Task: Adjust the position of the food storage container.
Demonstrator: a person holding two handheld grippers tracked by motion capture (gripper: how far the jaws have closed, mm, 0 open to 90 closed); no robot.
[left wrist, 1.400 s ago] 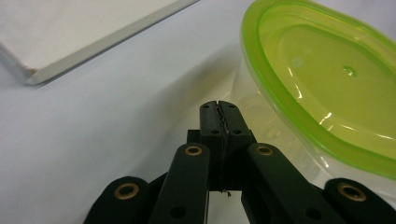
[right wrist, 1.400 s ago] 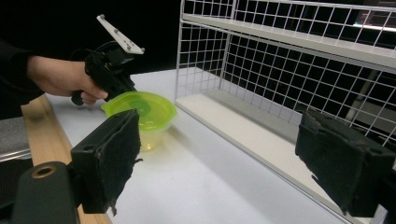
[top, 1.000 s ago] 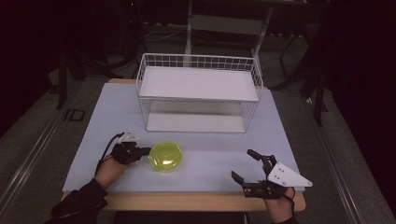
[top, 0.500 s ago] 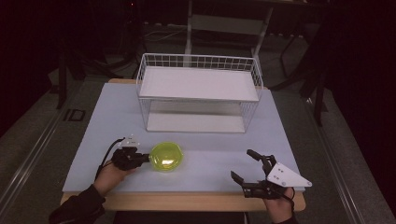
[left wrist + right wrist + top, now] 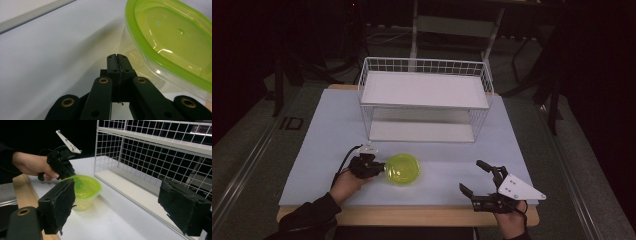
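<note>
With my left gripper (image 5: 379, 168) clenched on nothing and its closed tips just beside the wall of the round clear plastic container with the lime-green lid (image 5: 402, 169), which sits on the pale blue table mat (image 5: 327, 140) in front of the white wire shelf rack (image 5: 424, 97), I judge I am nudging it sideways. My right gripper (image 5: 476, 178) hovers released, well apart. Because the tips meet it low, off-centre, the light tub could spin, tip or skate away.
</note>
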